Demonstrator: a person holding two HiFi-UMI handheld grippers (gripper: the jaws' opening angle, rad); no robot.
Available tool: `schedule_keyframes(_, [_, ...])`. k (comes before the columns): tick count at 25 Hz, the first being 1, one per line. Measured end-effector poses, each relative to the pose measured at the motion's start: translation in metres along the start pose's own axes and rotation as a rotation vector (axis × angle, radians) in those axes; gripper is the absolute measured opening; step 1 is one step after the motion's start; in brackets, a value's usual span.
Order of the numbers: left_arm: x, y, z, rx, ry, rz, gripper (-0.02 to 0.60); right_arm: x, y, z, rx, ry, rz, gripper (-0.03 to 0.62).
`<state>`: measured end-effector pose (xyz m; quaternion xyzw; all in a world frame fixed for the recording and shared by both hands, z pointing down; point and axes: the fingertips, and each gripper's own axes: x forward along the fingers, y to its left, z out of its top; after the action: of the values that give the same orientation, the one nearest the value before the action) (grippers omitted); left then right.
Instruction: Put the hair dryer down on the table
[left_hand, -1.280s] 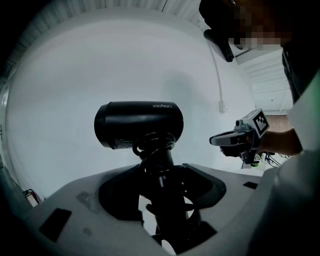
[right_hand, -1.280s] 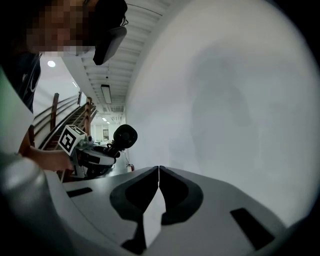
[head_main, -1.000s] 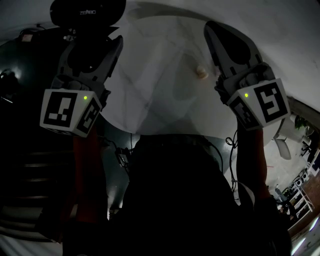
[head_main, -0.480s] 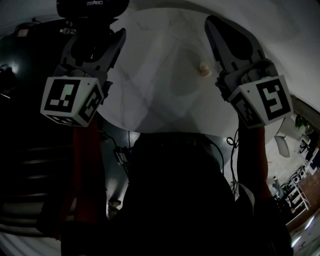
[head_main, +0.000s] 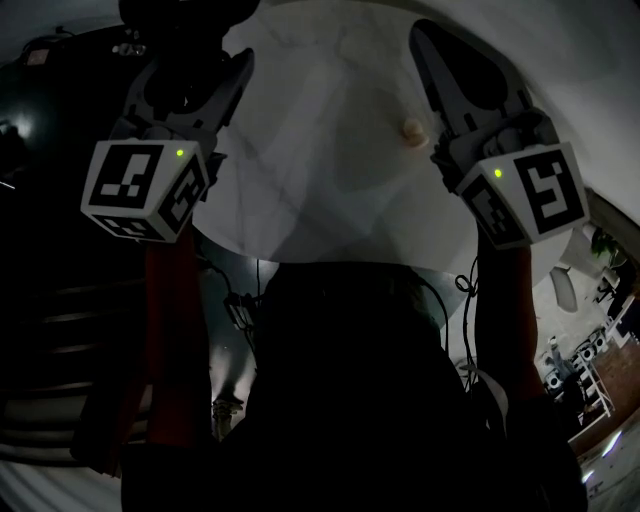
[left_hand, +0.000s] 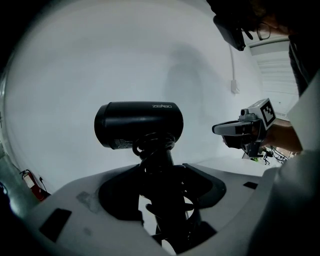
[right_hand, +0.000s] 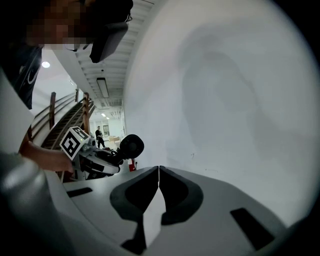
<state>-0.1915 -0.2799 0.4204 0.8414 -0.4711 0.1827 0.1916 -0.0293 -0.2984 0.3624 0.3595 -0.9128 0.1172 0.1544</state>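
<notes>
Over the round white table (head_main: 330, 170), left gripper (left_hand: 161, 175) clamped the black plastic hair dryer (left_hand: 138, 125) by its handle, barrel at twelve o'clock, probably top-heavy; right gripper (right_hand: 159, 171) closed, empty.

Hair dryer (left_hand: 138, 125) in left tongs (left_hand: 167, 172); right tongs (right_hand: 159, 172) alongside, over table (head_main: 330, 150)

Black plastic hair dryer (left_hand: 138, 125), matt, faint sheen along barrel; black rubbery cord (left_hand: 154, 142). Pale grey matt plastic shells on left gripper (left_hand: 163, 175) and right gripper (right_hand: 159, 171); black matt pads (right_hand: 175, 192). White smooth table (head_main: 320, 165), faint grey veining like marble.
</notes>
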Motion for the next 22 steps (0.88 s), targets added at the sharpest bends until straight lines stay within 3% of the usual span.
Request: schedule_keyframes(22, [0.013,-0.005,-0.028,-0.053,0.064,0.012,0.242,0.0,0.002,-0.006,-0.007,0.045,0.012,0.008])
